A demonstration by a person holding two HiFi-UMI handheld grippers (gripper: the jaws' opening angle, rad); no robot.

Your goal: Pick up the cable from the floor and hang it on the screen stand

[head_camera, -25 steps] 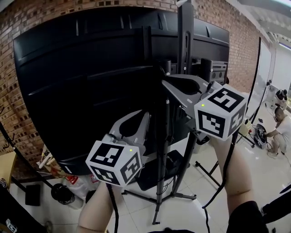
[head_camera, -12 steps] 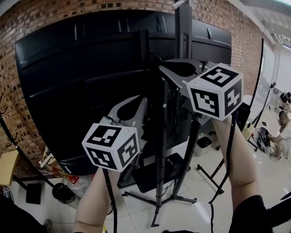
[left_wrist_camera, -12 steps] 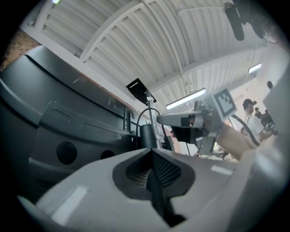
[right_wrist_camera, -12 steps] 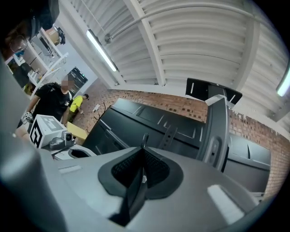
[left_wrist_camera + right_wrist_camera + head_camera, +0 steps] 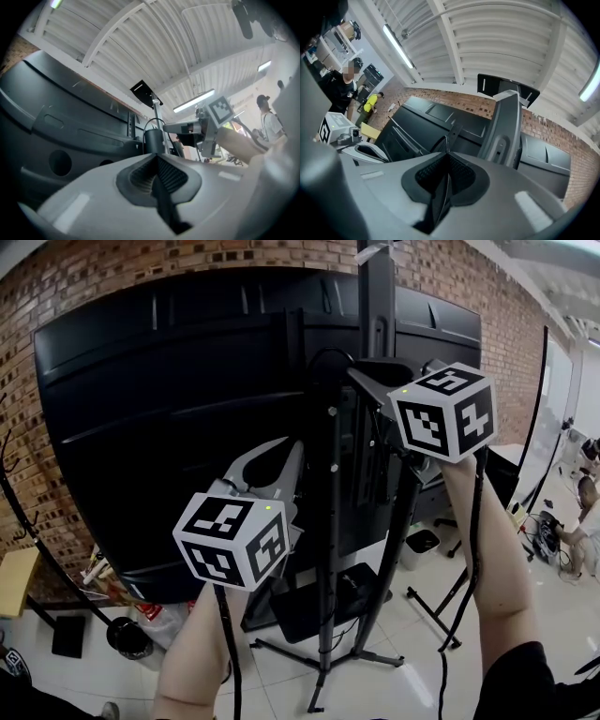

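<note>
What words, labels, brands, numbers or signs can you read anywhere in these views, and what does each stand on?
No text can be read in any view.
Lower marker cube and upper marker cube: black-and-white square patterns only, no letters or digits.
Back of the screen: no legible label or brand.
Red and white packaging on the floor: print too small and blurred to read.

Thin black cable (image 5: 319, 352) arcs above upright black screen stand (image 5: 328, 549).
</note>
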